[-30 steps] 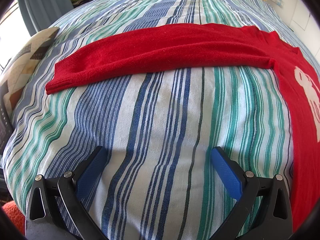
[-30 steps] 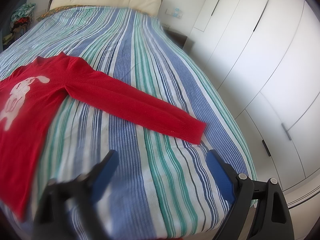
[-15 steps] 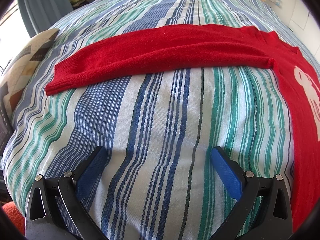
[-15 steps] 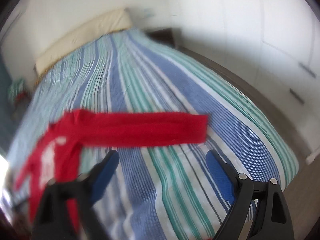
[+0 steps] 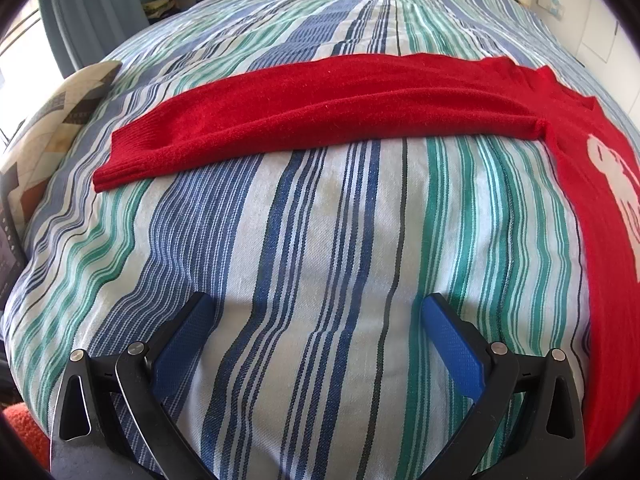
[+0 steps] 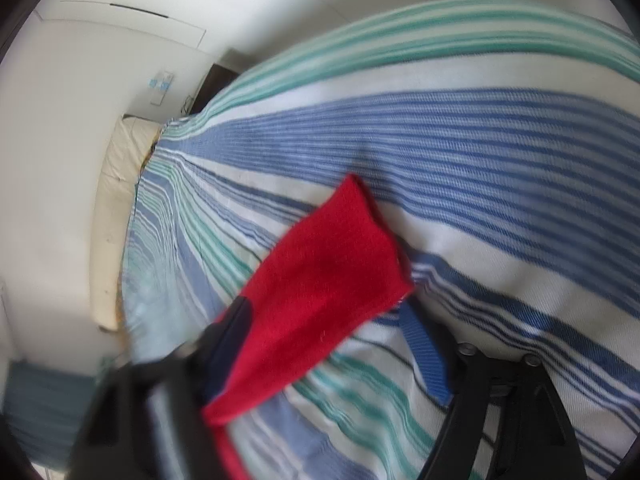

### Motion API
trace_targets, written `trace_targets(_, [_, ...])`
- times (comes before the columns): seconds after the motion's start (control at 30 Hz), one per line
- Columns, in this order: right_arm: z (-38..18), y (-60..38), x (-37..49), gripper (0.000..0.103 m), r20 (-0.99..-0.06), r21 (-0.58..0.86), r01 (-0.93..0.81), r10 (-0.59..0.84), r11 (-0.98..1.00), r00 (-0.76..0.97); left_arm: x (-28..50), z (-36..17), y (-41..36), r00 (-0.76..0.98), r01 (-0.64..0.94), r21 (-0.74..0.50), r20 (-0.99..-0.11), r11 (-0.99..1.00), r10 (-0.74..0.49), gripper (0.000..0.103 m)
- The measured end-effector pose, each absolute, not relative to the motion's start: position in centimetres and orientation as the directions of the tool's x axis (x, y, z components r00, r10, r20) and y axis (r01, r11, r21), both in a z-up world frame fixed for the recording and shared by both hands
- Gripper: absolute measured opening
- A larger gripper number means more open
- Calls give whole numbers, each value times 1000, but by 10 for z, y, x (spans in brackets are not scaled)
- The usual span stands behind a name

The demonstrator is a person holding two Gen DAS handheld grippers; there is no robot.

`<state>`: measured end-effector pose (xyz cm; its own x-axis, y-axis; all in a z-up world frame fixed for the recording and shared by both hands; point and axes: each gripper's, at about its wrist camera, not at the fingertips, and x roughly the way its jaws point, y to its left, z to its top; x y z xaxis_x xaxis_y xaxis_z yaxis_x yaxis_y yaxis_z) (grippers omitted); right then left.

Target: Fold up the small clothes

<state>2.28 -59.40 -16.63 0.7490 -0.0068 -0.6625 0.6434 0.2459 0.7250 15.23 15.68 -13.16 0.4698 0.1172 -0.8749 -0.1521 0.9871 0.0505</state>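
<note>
Right wrist: jaws closing around red sleeve (image 6: 328,276).

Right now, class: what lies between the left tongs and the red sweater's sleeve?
Only bare striped bedspread, as the left wrist view shows. The open left tongs stand short of the sleeve, touching nothing red.

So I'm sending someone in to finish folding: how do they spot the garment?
Look on the bed with the blue, green and white striped cover. The red sweater lies flat on it, one long sleeve stretched across the stripes. It is the only plain red thing there, with a white figure on its front.
</note>
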Motion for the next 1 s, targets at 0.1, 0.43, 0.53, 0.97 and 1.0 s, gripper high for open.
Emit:
trace_targets(0.1, [-175, -600, 31, 6, -721, 662, 702, -36, 262, 692, 152, -132, 157, 475, -151, 49, -872, 987, 116, 103])
trace_targets(0.43, [13, -493, 108, 6, -517, 597, 328, 38, 732, 855, 152, -133, 156, 477, -152, 55, -871, 987, 122, 103])
trace_targets(0.53, [62, -419, 160, 6, -477, 569, 121, 207, 813, 854, 152, -133, 157, 476, -152, 52, -871, 987, 119, 103])
trace_targets(0.97, [-49, -160, 299, 83, -714, 565, -158, 576, 810, 398, 150, -132, 156, 483, -151, 54, -867, 987, 121, 103])
trace_targets(1.0, [-55, -163, 296, 83, -700, 590, -159, 599, 792, 389, 150, -132, 156, 484, -151, 56, -866, 987, 123, 103])
